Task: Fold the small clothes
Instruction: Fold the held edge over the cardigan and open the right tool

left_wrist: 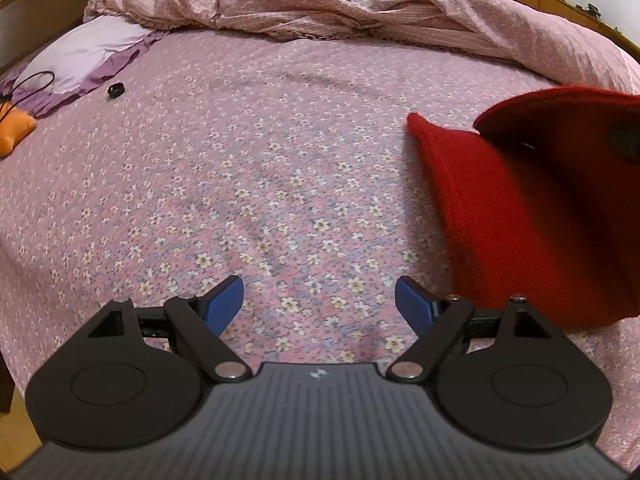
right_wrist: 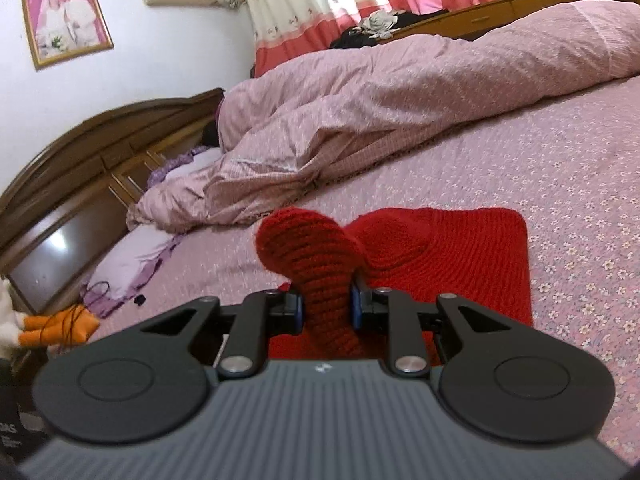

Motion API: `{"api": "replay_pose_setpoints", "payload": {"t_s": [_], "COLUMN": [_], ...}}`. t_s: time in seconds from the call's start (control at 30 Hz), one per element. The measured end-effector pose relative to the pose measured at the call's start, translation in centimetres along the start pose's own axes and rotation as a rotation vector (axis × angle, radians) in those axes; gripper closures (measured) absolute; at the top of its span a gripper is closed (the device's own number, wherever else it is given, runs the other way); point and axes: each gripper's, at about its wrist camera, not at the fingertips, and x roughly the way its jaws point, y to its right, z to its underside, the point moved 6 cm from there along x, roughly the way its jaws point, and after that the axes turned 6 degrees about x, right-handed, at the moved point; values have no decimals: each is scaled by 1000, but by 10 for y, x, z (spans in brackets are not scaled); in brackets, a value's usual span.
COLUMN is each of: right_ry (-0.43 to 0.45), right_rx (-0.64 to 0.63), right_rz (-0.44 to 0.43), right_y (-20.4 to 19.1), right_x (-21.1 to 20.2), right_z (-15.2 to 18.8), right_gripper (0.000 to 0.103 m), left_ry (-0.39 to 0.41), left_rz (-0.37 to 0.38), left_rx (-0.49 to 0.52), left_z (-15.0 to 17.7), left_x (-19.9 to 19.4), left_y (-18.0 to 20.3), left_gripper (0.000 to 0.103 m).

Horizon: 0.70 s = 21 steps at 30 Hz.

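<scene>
A red knitted garment (left_wrist: 520, 216) lies on the floral pink bedsheet (left_wrist: 260, 160) at the right of the left wrist view, with one part lifted and curling over. My left gripper (left_wrist: 320, 300) is open and empty, low over the sheet, to the left of the garment. In the right wrist view my right gripper (right_wrist: 326, 306) is shut on a bunched fold of the red garment (right_wrist: 448, 256) and holds it raised, while the rest lies flat on the sheet beyond.
A rumpled pink duvet (left_wrist: 340, 0) is piled along the far side of the bed. A lilac pillow (left_wrist: 84, 56), a small black object (left_wrist: 116, 90) and an orange item (left_wrist: 12, 132) lie at the left. A wooden headboard (right_wrist: 80, 168) stands behind.
</scene>
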Motion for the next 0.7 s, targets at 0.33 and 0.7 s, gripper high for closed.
{"api": "replay_pose_setpoints", "payload": {"t_s": [0.33,0.7], "right_ry": [48,-164], "right_rx": [-60,-232], "right_rz": [-53,-66], "right_y": [-46,-77], "right_x": [-1,24], "right_z": [-12,67], "right_gripper": [78,77], "left_ry": [7,9], "left_rz": [-3,-20], "left_rx": [-62,-80], "left_z": [5,12], "left_x": [1,-3], "left_y": [-27,-42], "left_gripper": [17,17]}}
